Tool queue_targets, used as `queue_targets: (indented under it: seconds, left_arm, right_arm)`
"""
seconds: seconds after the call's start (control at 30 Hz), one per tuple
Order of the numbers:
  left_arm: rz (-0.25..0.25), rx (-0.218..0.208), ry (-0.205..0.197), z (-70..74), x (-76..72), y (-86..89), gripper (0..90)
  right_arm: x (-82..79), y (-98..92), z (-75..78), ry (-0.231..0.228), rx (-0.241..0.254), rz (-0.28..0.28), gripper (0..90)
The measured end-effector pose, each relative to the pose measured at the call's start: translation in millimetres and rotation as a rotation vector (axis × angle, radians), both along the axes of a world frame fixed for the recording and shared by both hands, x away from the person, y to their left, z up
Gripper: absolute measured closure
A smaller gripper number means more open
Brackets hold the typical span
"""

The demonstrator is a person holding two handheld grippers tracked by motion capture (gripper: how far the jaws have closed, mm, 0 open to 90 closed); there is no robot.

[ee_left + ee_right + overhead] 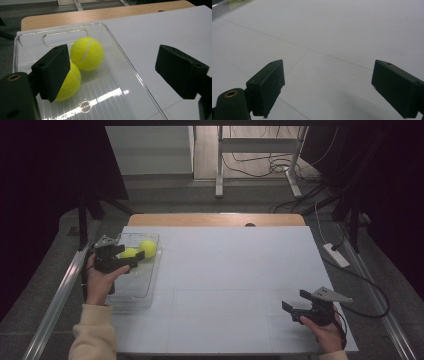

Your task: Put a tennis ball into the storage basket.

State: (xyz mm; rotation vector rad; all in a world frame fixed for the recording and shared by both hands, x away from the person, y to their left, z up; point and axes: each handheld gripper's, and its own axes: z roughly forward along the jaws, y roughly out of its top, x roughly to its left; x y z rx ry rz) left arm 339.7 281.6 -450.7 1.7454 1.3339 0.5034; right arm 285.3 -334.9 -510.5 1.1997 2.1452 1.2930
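While two tennis balls (86,53) touch in one clear tray (130,75), lengthwise away from the person, left gripper (112,67) and right gripper (328,87) fingers gape, empty.

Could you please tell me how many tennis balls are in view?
2, both inside the clear tray: the far tennis ball and the near tennis ball, touching, partly behind a left gripper jaw.

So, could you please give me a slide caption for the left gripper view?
Open left claw poised over two tennis balls touching in a clear plastic tray on a white table.
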Motion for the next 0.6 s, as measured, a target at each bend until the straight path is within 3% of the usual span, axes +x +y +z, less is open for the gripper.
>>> queue_targets:
  seconds: [0.13,0.37,0.6]
  left_arm:
    - [-0.017,-0.019,0.005,-1.0,-2.1,-2.2,13.7]
    - [-0.066,-0.013,0.004,-8.5,-15.6,-12.9,13.3]
    - [-0.108,-0.024,-0.024,-9.3,-30.0,-17.5,13.2]
  right_arm:
    - [1.4,0.7,-0.1,0.001,0.005,0.005,11.0]
    - [0.8,-1.7,-0.3,0.001,0.016,0.014,11.0]
    - [-0.8,-6.6,-1.4,0.002,0.019,0.008,11.1]
